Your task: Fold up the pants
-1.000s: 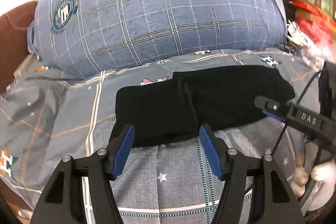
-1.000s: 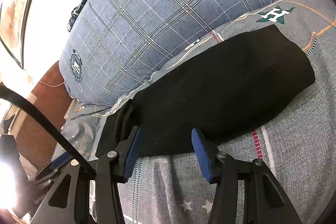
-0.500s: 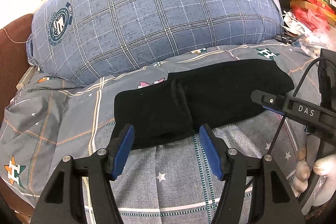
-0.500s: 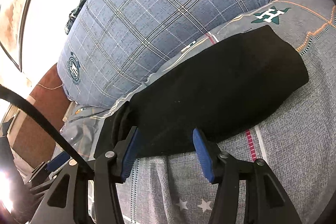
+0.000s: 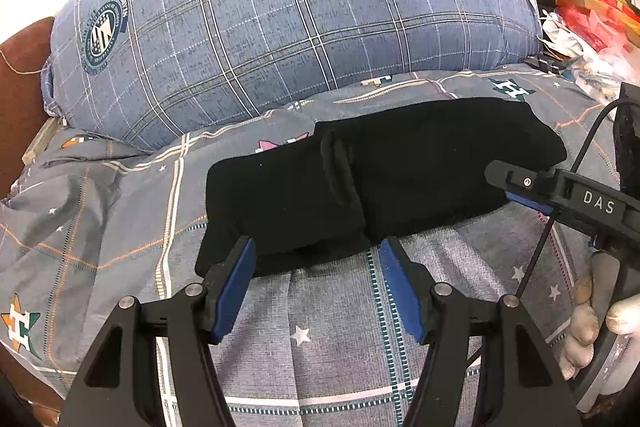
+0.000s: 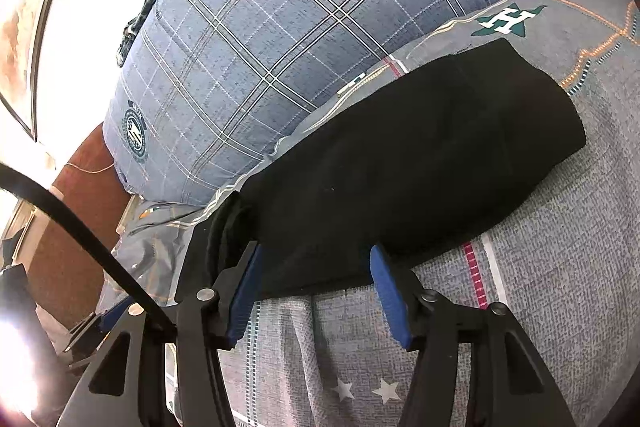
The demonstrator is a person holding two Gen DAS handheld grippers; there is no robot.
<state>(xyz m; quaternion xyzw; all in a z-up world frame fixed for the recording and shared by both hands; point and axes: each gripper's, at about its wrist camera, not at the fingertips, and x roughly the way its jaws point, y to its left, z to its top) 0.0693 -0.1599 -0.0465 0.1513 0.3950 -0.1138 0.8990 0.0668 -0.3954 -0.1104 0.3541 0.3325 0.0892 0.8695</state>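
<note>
1. Change: the right tool point(image 6: 316, 279) has just been opening its jaws. The near edge of the pants point(image 6: 400, 179) sits between the blue pads, but the pads don't press on it, so that's a release, not a grip.
2. Left tool point(image 5: 316, 267): jaws spread, same width as a second ago, nothing clamped. The pants' near edge lies just ahead of and between its tips, apart from the pads.
3. Read: the pants look already folded into a compact black bundle, one layer lapped over the other with a ridge just ahead of the left tool. I'd judge the fold done or near done, with both tools letting go. At most a last tidy-up is left.
4. Pants location: flat on the bed point(image 5: 328, 339), directly ahead of both tools, stretching from the left tool's front toward the right tool, which enters the left view from the right side.
5. Surface: grey patterned bedsheet with stars and stripes. It is soft and wrinkled in front of the tools, so the bundle may shift if nudged.
6. Beyond the pants: a big blue plaid pillow point(image 5: 288, 23), touching or nearly touching the pants' far edge.
7. Room: clutter of red and white items point(image 5: 588, 27) far right of the pillow, brown headboard point(image 5: 20, 87) far left.
8. A hand point(image 5: 592, 323) shows low right of the left tool, holding the right tool's handle.
</note>
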